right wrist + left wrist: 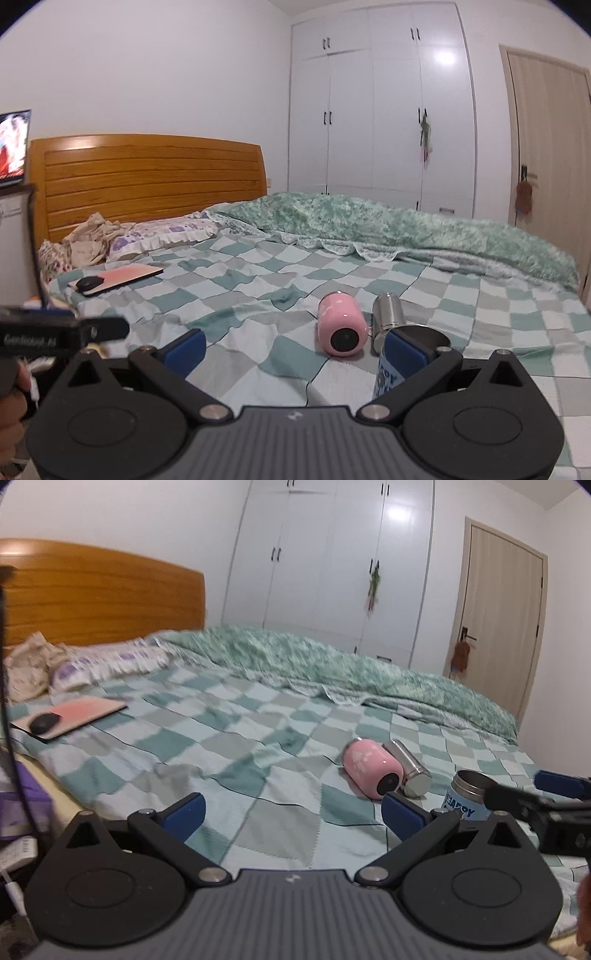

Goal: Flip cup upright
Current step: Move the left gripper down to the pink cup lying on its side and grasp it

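A pink cup [369, 768] lies on its side on the checked bedspread, its dark base toward me; it also shows in the right wrist view [341, 328]. A steel cup [408, 766] lies on its side right beside it, also in the right wrist view [388, 319]. A blue printed steel cup [463, 794] stands upright to their right, partly hidden behind my right gripper's right finger [410, 352]. My left gripper [293, 814] is open and empty, short of the pink cup. My right gripper [295, 350] is open and empty, also short of the cups.
A pink laptop [125, 277] with a black mouse [88, 283] lies at the bed's left. A rumpled green blanket [406, 225] runs along the far side. Pillows [159, 232] and the wooden headboard [147, 177] are at the back left. White wardrobe and door stand behind.
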Demonstrator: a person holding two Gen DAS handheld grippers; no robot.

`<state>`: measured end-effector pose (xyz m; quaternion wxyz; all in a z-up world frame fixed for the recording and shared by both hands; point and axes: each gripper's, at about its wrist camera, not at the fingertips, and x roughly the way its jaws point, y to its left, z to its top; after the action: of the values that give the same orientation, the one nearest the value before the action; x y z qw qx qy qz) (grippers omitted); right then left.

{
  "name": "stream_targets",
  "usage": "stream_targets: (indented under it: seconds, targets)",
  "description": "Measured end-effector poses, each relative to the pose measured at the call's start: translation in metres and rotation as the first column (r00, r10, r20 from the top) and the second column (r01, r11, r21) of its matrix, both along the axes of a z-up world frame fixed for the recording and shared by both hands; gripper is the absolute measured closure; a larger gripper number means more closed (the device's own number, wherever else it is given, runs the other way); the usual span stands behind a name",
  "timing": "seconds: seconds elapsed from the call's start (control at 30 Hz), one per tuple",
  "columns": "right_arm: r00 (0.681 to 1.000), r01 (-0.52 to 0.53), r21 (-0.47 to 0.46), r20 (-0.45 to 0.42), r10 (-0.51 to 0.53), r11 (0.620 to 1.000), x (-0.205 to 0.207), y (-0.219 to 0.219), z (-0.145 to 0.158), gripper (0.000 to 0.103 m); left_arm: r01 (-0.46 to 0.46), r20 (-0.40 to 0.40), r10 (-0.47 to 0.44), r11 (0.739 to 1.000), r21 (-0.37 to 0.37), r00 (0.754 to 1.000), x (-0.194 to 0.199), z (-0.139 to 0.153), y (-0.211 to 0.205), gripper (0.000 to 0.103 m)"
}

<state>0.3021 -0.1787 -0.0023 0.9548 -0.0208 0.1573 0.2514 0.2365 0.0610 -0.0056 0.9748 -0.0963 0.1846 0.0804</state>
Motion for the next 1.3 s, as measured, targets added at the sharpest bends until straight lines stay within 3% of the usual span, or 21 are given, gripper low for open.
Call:
stream_targets:
  seconds: [0.2,0.47,0.53,0.67,0.83,0.97,1.17,1.27,1.3]
  targets:
    - [1.000,0.003,0.024,-0.011,-0.003,1.000,0.067,0.006,-0.006,0.000,0.059,-0.055,-0.060,0.998,-0.009,0.997,0.067,-0.004,-0.008,0.000]
    - [0.997,-0.022,0.199,-0.065,0.036,0.980,0.165,0.023,-0.019,0.000,0.015,-0.089,-0.016,1.000,-0.014,0.996,0.158,-0.020,0.001,0.000]
    - [0.997,-0.019,0.196,-0.068,0.033,0.980,0.186,0.034,-0.024,0.000,0.000,-0.078,-0.001,1.000,-0.019,0.997,0.188,-0.024,0.001,0.000]
    - [0.998,0.000,0.171,-0.057,0.010,0.985,0.220,0.041,-0.032,0.000,0.030,-0.148,-0.042,0.996,-0.079,0.988,0.252,-0.034,-0.007,0.000]
    - [0.995,0.049,0.138,-0.097,-0.036,0.989,0.252,0.015,-0.039,0.000,0.087,-0.218,-0.111,0.989,-0.117,0.970,0.322,-0.056,-0.021,0.000]
    - [0.990,0.067,0.127,-0.130,-0.051,0.990,0.274,-0.007,-0.045,0.000,0.114,-0.243,-0.145,0.984,-0.137,0.959,0.356,-0.071,-0.025,0.000]
    - [0.967,-0.044,0.143,-0.243,0.078,0.989,0.324,-0.006,-0.049,0.000,0.145,-0.255,-0.217,0.950,-0.276,0.942,0.378,-0.085,-0.025,0.005]
    - [0.941,-0.077,0.132,-0.319,0.116,0.988,0.347,0.004,-0.052,0.000,0.186,-0.269,-0.297,0.910,-0.371,0.916,0.394,-0.096,-0.024,0.006]
    - [0.933,-0.069,0.128,-0.343,0.109,0.989,0.354,0.006,-0.054,0.000,0.194,-0.260,-0.317,0.892,-0.408,0.912,0.398,-0.100,-0.023,0.012]
